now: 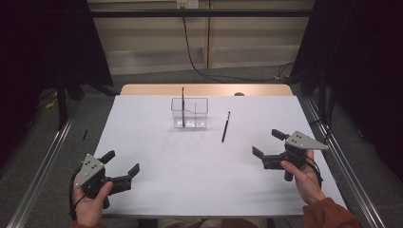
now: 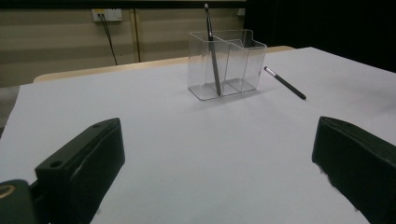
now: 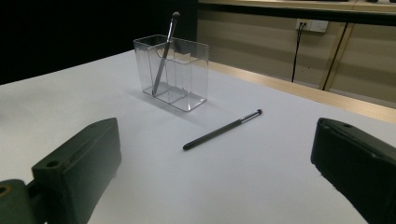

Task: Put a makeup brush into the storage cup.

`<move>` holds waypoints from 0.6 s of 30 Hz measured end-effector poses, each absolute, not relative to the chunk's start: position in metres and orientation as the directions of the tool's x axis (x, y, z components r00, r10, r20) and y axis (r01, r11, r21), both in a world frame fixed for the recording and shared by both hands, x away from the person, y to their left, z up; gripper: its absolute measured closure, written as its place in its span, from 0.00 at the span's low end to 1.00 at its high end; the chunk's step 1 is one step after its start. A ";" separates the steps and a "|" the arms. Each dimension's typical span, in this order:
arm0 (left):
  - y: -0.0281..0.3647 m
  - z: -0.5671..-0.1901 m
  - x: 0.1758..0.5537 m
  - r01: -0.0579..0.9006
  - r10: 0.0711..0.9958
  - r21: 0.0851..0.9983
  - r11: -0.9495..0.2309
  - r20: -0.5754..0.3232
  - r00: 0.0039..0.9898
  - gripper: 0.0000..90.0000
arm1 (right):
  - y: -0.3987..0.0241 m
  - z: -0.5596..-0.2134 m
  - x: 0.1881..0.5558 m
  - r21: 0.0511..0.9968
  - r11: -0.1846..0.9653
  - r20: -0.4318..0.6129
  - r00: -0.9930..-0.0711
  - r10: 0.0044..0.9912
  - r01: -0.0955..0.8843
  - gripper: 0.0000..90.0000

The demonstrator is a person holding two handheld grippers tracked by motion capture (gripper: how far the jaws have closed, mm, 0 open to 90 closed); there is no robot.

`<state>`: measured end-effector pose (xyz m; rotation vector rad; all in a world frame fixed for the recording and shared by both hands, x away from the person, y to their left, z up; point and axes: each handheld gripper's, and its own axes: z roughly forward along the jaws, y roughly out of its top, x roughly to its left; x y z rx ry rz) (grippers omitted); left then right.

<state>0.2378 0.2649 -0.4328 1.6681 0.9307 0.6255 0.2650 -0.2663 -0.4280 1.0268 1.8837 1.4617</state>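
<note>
Your white table [image 1: 204,175] spreads across the high view, its far wooden edge [image 1: 204,89] bare beyond the white sheet. Toward the far middle stands a clear plastic organizer [image 1: 190,113], split into compartments, upright and untouched. From your left gripper view, the same organizer [image 2: 227,63] sits ahead and slightly right; from your right gripper view, it [image 3: 172,72] sits ahead and to the left.

You hold your left gripper [image 1: 122,167] low at the near left corner, jaws spread wide and holding nothing. You hold your right gripper [image 1: 269,144] at the near right, jaws likewise wide apart and holding nothing, aimed toward the table's middle.

One dark brush [image 1: 182,105] stands tilted inside the organizer's left compartment, its tip rising above the rim. A second dark brush [image 1: 225,127] lies flat on the white sheet, just to the right of the organizer and apart from it, well clear of both grippers. In your right gripper view, that loose brush [image 3: 222,129] lies between the two jaws' lines of sight, its pale-tipped end pointing away toward the wall.
</note>
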 end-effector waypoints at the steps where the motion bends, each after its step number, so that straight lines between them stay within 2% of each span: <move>1: 0.264 -0.433 0.238 0.266 0.830 0.957 -0.117 -0.053 0.555 0.03 | -0.265 -0.427 0.268 0.961 0.126 0.037 -0.567 0.823 0.246 0.01; 18: 0.263 -0.432 0.239 0.257 0.819 0.956 -0.141 -0.034 0.573 0.03 | -0.247 -0.423 0.321 0.902 0.195 0.076 -0.588 0.805 0.384 0.01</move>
